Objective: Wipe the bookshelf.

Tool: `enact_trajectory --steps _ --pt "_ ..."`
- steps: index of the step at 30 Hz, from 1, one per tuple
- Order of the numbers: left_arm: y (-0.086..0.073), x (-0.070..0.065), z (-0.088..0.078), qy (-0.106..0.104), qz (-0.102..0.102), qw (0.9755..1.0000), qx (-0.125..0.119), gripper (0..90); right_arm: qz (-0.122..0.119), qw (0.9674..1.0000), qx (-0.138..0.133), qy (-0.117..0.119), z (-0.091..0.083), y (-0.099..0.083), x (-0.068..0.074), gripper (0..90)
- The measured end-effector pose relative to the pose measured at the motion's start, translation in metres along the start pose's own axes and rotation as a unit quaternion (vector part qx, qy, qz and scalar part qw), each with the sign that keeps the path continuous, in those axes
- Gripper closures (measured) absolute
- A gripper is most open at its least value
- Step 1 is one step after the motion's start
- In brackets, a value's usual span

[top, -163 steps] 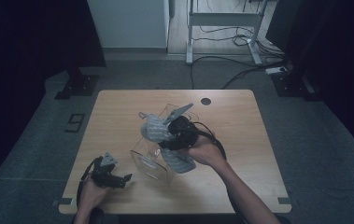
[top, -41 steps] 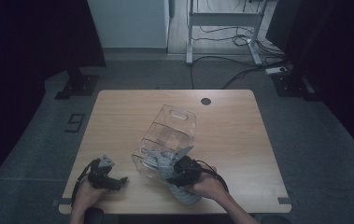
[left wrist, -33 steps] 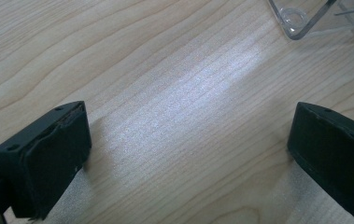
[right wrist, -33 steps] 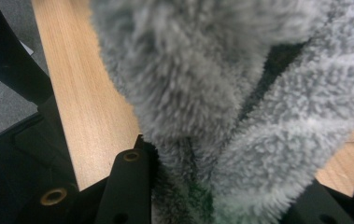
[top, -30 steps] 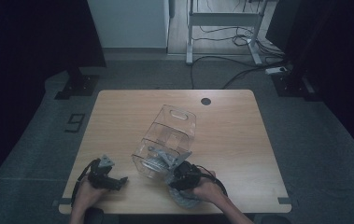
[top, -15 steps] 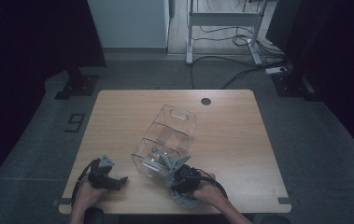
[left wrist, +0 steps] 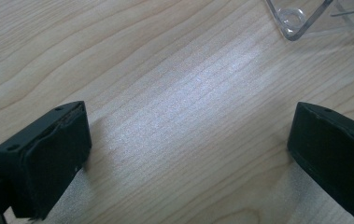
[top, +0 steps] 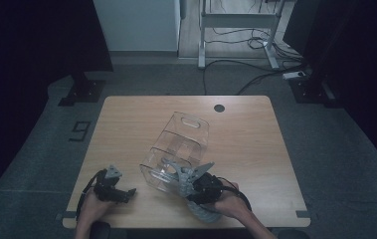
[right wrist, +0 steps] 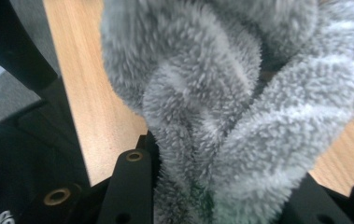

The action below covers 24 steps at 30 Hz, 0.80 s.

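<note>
**Fleece cloth out of the bin and drawn to the table's near edge**

High view: the right gripper (top: pixel 202 183) sat at the near edge of the table (top: pixel 126 124), pinching a grey fleece cloth (top: pixel 205 211) whose bulk hung just below and behind it, toward the person. Some seconds earlier that same gripper was working with the cloth up at the clear plastic bin (top: pixel 178 149); since then it had drawn back, and the bin lay tipped on its side just ahead of the jaws, with nothing grey visible inside. Over the last second the hand shifted slightly at the edge. The left gripper (top: pixel 121 191) stayed put, well to the left of the bin.

Left gripper view: its black jaws stood spread wide over bare wood, nothing between them, with a corner of the bin (left wrist: pixel 300 18) ahead and to the right.

Right gripper view: the cloth (right wrist: pixel 221 102) bunched in thick folds directly between the jaws, clamped there, the table beneath it.

Judging by this, the removal looked essentially done; setting the cloth down seemed to be what remained.
</note>
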<state>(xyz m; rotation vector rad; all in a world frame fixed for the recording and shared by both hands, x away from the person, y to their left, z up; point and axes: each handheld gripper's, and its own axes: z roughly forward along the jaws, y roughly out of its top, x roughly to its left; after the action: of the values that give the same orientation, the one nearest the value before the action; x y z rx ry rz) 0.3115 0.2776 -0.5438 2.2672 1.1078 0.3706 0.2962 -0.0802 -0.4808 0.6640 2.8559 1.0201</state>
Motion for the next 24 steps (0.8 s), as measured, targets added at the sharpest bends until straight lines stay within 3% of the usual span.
enact_trajectory --steps 9,24 --pt "0.0 0.0 0.0 0.0 0.0 1.0 -0.002 0.0 0.01 0.9995 -0.028 -0.005 -0.041 0.005 -0.005 67.1" --pt "0.0 0.001 0.001 0.001 0.0 1.0 -0.007 0.0 0.04 0.9964 -0.062 -0.041 -0.103 0.003 -0.026 67.2"
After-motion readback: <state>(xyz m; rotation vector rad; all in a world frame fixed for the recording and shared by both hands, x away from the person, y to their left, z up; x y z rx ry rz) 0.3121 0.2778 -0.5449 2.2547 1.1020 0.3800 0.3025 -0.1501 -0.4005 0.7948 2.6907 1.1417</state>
